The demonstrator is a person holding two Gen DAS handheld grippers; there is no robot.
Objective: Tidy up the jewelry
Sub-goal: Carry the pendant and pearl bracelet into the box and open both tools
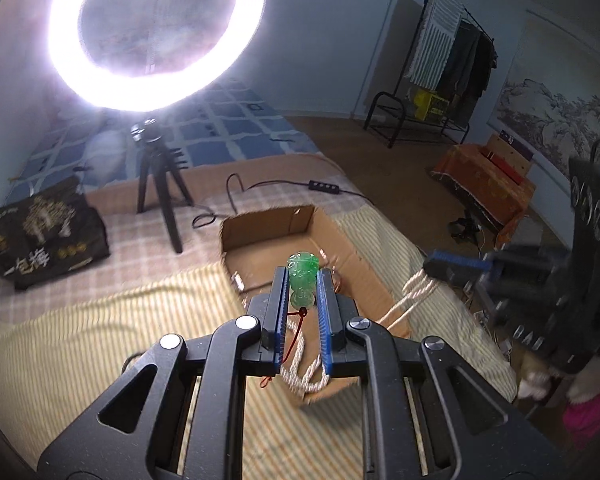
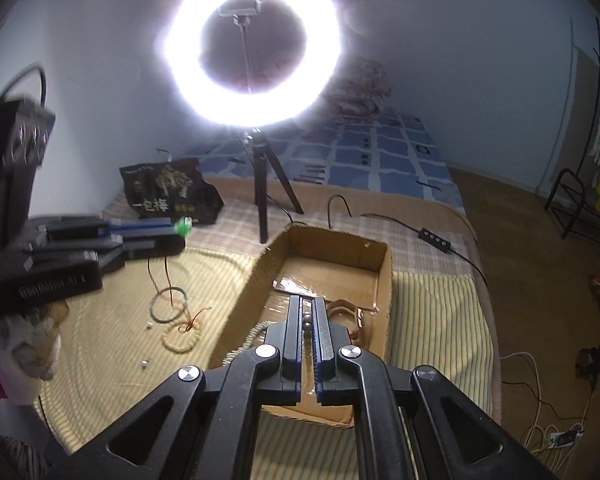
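Observation:
My left gripper (image 1: pixel 302 271) is shut on a green carved pendant (image 1: pixel 302 286), whose red cord (image 1: pixel 294 336) dangles below, above the open cardboard box (image 1: pixel 352 256). From the right wrist view, that gripper (image 2: pixel 182 232) and pendant (image 2: pixel 183 225) hang over the striped mat. My right gripper (image 2: pixel 308 301) is shut on a strand of beads (image 2: pixel 307 317) over the box (image 2: pixel 384 280); from the left wrist view, the pale strand (image 1: pixel 410 294) trails from the right gripper (image 1: pixel 428 267) down into the box. A dark bangle (image 2: pixel 168 305), a cream bead bracelet (image 2: pixel 179 339) and a pinkish chain (image 2: pixel 354 314) lie below.
A ring light on a black tripod (image 2: pixel 266 200) stands behind the box, its cable and controller (image 2: pixel 434 240) running right. A black printed bag (image 2: pixel 168 190) sits at the back left. Small loose bits (image 2: pixel 146 364) lie on the striped mat (image 2: pixel 112 344). A clothes rack (image 1: pixel 452 64) stands far off.

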